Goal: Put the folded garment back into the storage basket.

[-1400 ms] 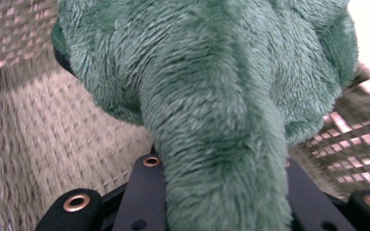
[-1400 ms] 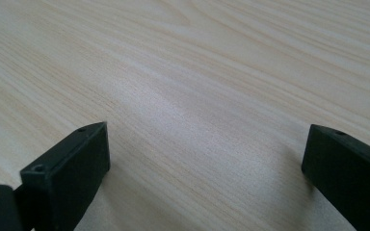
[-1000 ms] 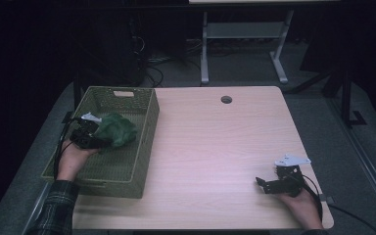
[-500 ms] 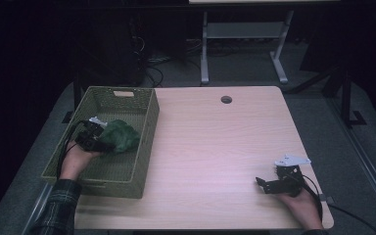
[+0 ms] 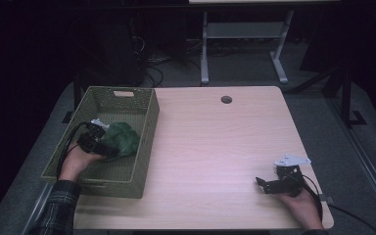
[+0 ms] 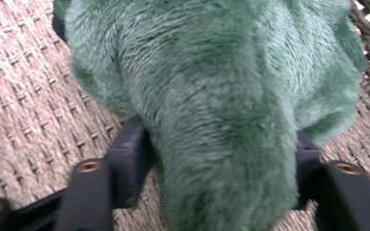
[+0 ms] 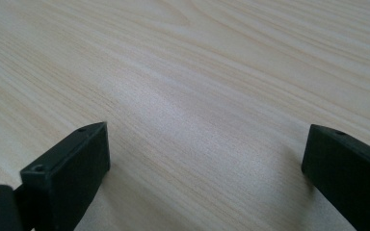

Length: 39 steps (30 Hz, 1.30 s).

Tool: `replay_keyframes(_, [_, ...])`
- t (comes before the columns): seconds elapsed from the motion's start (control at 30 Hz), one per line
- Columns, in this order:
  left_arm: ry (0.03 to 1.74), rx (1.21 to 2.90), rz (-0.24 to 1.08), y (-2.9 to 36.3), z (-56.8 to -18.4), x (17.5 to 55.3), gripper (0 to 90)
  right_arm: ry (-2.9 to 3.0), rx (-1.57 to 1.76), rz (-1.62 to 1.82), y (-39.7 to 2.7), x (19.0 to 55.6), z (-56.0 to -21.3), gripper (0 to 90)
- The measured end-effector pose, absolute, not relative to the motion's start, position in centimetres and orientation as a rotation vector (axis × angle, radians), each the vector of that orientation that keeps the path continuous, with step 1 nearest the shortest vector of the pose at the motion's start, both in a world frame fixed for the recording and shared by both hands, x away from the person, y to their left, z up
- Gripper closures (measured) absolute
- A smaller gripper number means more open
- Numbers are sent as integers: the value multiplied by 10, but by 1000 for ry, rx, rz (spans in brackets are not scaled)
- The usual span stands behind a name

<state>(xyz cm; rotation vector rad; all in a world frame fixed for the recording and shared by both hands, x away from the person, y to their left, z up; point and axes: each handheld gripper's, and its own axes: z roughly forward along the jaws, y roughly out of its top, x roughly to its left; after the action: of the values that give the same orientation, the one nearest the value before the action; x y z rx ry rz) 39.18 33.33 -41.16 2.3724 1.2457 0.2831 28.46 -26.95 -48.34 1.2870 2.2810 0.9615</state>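
A green plush toy (image 5: pixel 121 138) lies inside the olive woven basket (image 5: pixel 146 128) at the table's left. My left gripper (image 5: pixel 108 147) reaches into the basket from the near left side. In the left gripper view the plush (image 6: pixel 212 96) bulges between the two black jaws of my left gripper (image 6: pixel 219 161), resting on the woven basket floor (image 6: pixel 24 96). Those jaws have just been opening and now stand wide, with the plush still between them. My right gripper (image 5: pixel 263 184) rests on the table's near right corner, open and with nothing in it; in its own view my right gripper (image 7: pixel 204 144) frames bare wood.
The light wooden table (image 5: pixel 215 142) has a round cable hole (image 5: pixel 226 99) near its far edge. A metal stand (image 5: pixel 245 44) and cables sit on the dark floor behind. The person's sleeve (image 5: pixel 58 205) comes in at bottom left.
The left hand and the plush have sunk a little lower into the basket, and the left jaws have spread apart. The right hand has stayed still.
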Motion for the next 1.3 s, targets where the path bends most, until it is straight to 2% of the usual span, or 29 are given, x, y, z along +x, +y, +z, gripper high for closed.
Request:
replay_keyframes(0.2, [1230, 2335, 361, 335, -403, 390, 200, 2281, 1287, 961, -269, 285, -483, 26])
replay_keyframes(0.53, [1206, 2268, 424, 331, -381, 386, 142, 2281, 1287, 961, -269, 285, -483, 26])
replay_keyframes(0.87, [1169, 2209, 423, 306, -363, 388, 130, 2274, 1295, 959, -269, 285, -483, 26])
replay_keyframes(1.3, [1009, 2168, 419, 250, -335, 378, 130, 2271, 1303, 959, -269, 286, -483, 27])
